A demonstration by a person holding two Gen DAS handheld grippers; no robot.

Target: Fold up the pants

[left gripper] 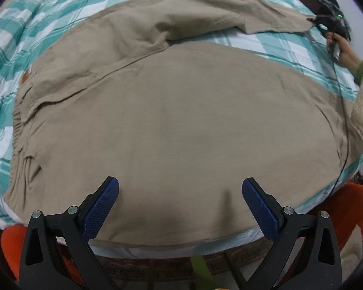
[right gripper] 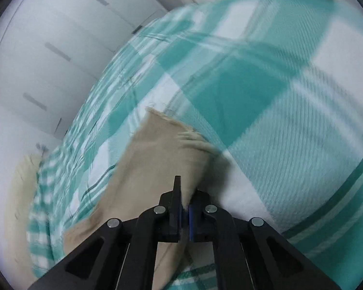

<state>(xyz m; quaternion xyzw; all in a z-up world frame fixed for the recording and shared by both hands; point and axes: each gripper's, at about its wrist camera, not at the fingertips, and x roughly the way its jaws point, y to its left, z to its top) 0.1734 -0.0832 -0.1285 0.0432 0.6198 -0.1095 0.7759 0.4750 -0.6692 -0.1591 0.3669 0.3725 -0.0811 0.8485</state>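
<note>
Beige pants (left gripper: 181, 111) spread on plaid bedspread (left gripper: 273, 41) — left gripper (left gripper: 180, 193) wide apart, holding nothing; right gripper (right gripper: 185, 207) clamped on leg hem (right gripper: 171, 140).

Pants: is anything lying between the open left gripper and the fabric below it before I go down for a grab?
Nothing visible is in the way. The left gripper is open directly over the bare tan pants, with no object on that patch. The right gripper is shut on the far leg's hem, well off to the side on the checked bedspread.
</note>
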